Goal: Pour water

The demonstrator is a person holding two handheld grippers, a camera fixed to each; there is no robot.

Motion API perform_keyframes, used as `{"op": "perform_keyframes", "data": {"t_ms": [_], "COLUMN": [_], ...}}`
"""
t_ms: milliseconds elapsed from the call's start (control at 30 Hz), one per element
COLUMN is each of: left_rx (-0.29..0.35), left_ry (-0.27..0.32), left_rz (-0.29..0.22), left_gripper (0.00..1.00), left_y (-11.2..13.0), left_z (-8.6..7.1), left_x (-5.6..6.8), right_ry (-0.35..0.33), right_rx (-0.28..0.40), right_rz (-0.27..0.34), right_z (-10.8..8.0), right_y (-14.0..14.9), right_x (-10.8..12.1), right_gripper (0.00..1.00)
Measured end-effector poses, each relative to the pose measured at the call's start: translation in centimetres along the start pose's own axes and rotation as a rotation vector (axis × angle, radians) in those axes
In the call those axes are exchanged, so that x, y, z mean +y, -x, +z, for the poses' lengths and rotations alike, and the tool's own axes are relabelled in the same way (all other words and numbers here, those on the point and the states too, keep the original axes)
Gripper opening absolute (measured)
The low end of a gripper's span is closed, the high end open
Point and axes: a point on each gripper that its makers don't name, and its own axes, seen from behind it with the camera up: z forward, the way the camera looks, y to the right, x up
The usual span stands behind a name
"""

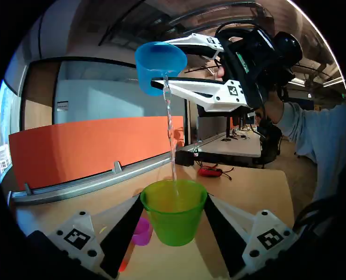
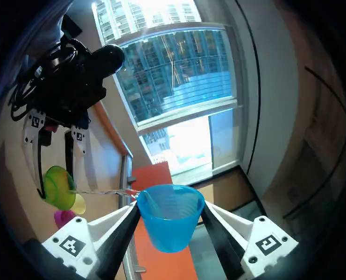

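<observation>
Pouring was under way: the right gripper [image 2: 170, 207], clenched on the tilted blue cup [image 1: 158, 63], sent a thin water stream [image 1: 171, 135] into the green cup [image 1: 174, 219] grasped by the left gripper [image 1: 173, 201] below. The fill level was hard to read, so the next move probably called for righting the blue cup gently.

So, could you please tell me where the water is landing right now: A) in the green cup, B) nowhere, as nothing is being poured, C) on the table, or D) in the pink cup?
A: the stream falls from the tilted blue cup in the right gripper into the green cup held by the left gripper.
</observation>
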Motion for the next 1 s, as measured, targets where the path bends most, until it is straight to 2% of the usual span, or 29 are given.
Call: {"op": "perform_keyframes", "data": {"t_ms": [1000], "left_rx": [0.003], "left_ry": [0.006], "left_rz": [0.0], "left_gripper": [0.88], "left_y": [-0.39], "left_z": [0.1], "left_x": [0.44], "right_ry": [0.001], "right_rx": [-0.005], "right_rz": [-0.13], "right_z": [0.26], "right_y": [-0.57], "right_x": [0.7], "right_gripper": [0.9]}}
